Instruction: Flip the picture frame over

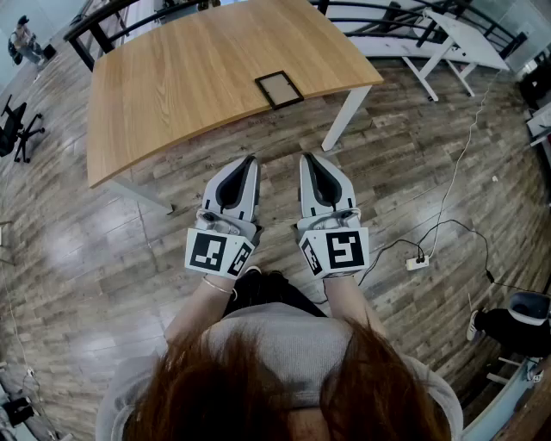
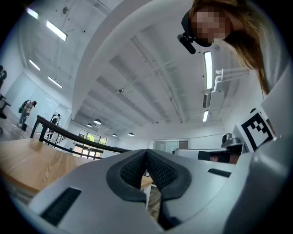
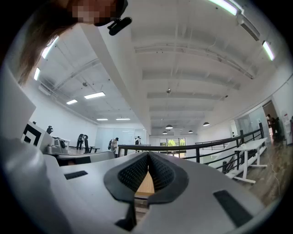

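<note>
A small black picture frame (image 1: 279, 89) lies flat near the front edge of the wooden table (image 1: 189, 69). Both grippers are held side by side in front of the table, over the floor and well short of the frame. My left gripper (image 1: 250, 159) is shut with nothing in it; its tips meet in the left gripper view, where the left gripper (image 2: 146, 151) points slightly upward. My right gripper (image 1: 306, 158) is also shut and empty, and the right gripper (image 3: 148, 154) looks level along the tabletop (image 3: 145, 186).
The table's white leg (image 1: 344, 116) stands just right of the grippers. A cable and power strip (image 1: 417, 262) lie on the wood floor at right. White benches (image 1: 448, 43) and black railings (image 1: 112, 17) stand beyond the table. An office chair (image 1: 17, 129) is at far left.
</note>
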### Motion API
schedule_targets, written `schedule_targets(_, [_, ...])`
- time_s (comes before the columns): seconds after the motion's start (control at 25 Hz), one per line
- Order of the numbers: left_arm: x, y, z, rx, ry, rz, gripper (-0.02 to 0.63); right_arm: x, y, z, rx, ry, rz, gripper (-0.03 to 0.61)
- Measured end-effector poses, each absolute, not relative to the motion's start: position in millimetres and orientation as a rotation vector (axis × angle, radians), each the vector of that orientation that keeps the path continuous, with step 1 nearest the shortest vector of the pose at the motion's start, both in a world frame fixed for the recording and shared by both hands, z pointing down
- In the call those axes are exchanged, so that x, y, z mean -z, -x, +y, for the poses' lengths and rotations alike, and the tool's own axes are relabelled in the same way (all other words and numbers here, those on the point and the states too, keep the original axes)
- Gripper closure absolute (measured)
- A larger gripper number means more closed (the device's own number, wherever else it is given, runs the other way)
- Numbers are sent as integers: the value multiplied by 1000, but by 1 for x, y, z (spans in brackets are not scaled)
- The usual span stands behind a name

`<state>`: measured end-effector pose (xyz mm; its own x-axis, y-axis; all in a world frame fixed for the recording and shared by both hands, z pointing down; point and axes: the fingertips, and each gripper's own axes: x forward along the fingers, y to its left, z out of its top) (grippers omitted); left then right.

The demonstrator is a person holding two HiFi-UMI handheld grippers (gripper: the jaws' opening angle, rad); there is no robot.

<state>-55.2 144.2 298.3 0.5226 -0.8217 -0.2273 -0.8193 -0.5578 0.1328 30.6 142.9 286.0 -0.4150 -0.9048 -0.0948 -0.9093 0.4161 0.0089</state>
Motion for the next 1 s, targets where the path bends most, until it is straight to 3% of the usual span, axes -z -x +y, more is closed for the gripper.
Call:
schedule_targets(0.48, [-310, 61, 115, 418, -2705, -1518, 607, -306, -25, 113, -77, 1629, 2615, 565])
schedule_targets(1.0, [-308, 70, -46, 429, -2725, -1472, 607, -293, -13, -44, -160, 1661, 2592, 565])
